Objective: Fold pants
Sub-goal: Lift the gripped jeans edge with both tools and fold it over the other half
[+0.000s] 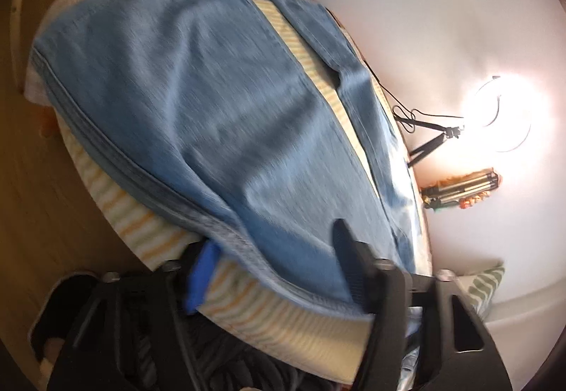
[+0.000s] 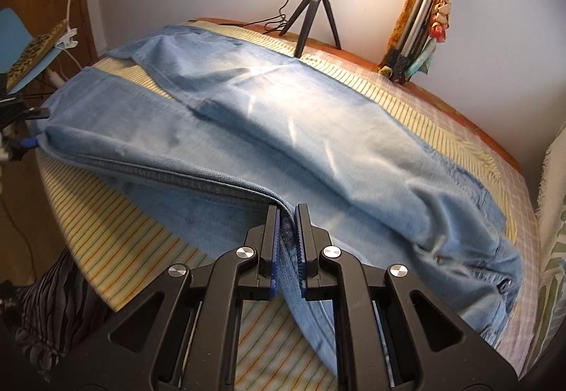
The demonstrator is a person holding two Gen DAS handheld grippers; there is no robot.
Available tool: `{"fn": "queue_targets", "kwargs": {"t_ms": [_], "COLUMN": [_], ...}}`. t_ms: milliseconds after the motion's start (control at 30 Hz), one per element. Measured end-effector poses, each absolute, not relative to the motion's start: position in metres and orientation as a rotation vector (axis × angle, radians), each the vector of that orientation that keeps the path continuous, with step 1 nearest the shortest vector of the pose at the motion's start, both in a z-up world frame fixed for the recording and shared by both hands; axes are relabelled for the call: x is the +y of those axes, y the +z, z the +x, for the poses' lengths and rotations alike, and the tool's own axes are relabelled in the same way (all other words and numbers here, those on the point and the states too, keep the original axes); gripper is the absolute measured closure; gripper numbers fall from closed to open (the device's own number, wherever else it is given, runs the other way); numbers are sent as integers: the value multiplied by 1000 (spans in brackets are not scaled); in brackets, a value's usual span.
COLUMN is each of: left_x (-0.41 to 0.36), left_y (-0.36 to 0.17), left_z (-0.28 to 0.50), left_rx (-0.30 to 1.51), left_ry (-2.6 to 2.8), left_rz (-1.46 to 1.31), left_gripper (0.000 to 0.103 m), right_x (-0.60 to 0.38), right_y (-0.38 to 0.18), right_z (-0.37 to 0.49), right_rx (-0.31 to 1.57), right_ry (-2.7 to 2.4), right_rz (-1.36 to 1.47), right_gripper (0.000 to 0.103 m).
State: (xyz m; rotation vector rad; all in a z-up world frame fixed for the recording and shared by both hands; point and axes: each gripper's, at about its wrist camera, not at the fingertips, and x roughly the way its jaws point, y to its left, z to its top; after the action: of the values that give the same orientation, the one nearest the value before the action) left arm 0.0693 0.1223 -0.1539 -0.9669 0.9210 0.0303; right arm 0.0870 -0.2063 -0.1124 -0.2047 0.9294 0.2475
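Light blue jeans [image 2: 283,129] lie spread over a table covered in a striped cloth [image 2: 123,249]. My right gripper [image 2: 286,214] is shut on the folded side seam of the near leg and holds that edge a little off the cloth. In the left wrist view the jeans [image 1: 198,101] fill the frame. My left gripper [image 1: 274,235] straddles the leg's hem: the blue-padded finger [image 1: 201,270] is under the edge and the black finger [image 1: 345,249] rests on top. The two stand wide apart. The left gripper [image 2: 24,129] also shows at that hem, at the far left of the right wrist view.
A lit ring light on a small tripod [image 2: 318,2] and a folded tripod wrapped in a scarf [image 2: 421,23] stand at the table's back against the wall. A dark striped garment [image 2: 53,302] hangs off the near left. A blue chair [image 2: 21,48] is on the left.
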Motion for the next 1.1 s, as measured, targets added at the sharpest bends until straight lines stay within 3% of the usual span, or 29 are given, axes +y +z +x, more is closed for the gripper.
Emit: {"fn": "queue_targets", "kwargs": {"t_ms": [133,233,300,367,633,667,767,967,1033,1100], "left_x": [140,152,155,155,154,153,152,152,156,165], "left_y": [-161,-164,-157,-146,-113,-114,-122,-135,-140,-146], "left_z": [69,68,70,72,96,99,104,101,101,99], "left_rx": [876,857,837,814,755,758,777,822,832,831], "left_ry": [25,11,4,-15,-26,-25,-15,7,24,61], "left_rz": [-976,-1004,-989,-971,-866,-858,-876,-877,-904,-949], "left_gripper": [95,95,95,95,96,96,96,91,71,61], "right_x": [-210,-206,-204,-198,-183,-184,-193,-204,-204,-203], "right_y": [-122,-137,-142,-145,-161,-161,-158,-134,-128,-126], "right_z": [64,48,39,28,19,20,29,37,38,40], "right_rx": [951,982,987,970,951,947,959,912,900,899], "right_ry": [298,318,334,358,305,284,239,215,217,216], "right_rz": [-193,-264,-304,-368,-587,-598,-567,-475,-470,-467], "right_gripper": [94,85,58,41,40,44,87,96,97,97]}}
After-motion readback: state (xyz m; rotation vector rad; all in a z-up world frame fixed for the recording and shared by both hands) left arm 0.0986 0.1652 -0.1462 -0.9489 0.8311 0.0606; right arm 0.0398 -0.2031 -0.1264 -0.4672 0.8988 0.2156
